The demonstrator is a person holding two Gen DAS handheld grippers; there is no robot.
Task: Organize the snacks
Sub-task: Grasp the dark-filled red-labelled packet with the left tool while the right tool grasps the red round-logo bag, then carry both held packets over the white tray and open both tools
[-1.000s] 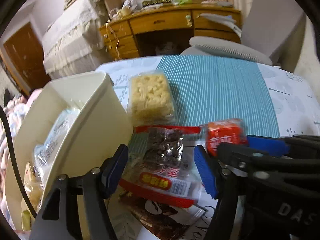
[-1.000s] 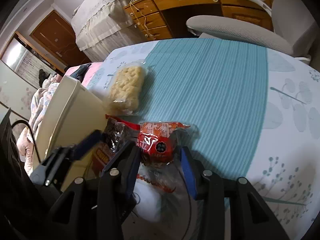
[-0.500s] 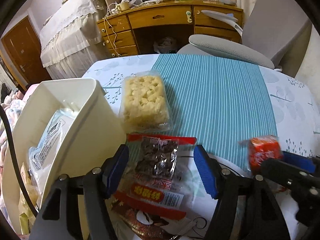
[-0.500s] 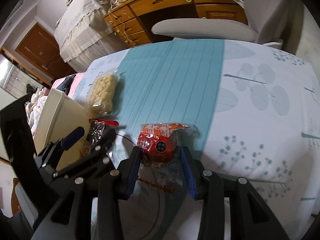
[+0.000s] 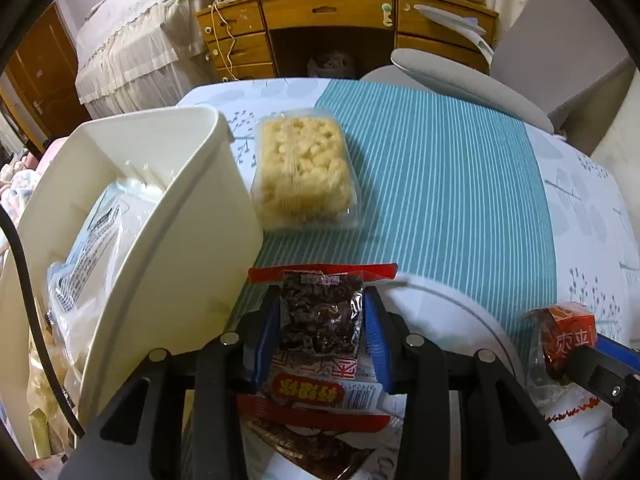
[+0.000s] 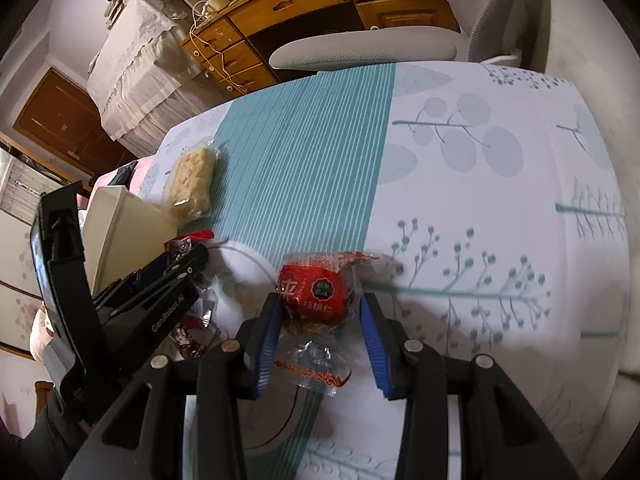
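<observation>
Closing is done: left gripper (image 5: 322, 322) now clamped on dark pack (image 5: 320, 312) | right gripper (image 6: 318, 326) still clamps red snack (image 6: 316, 292), carried rightward | bin (image 5: 132, 216) judged next.

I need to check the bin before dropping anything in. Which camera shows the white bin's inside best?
The left wrist view. The white bin fills its left side, and its open top shows a clear-wrapped packet already inside. The right wrist view shows only an outer corner of the bin, behind the left gripper, and nothing of the inside.
</observation>
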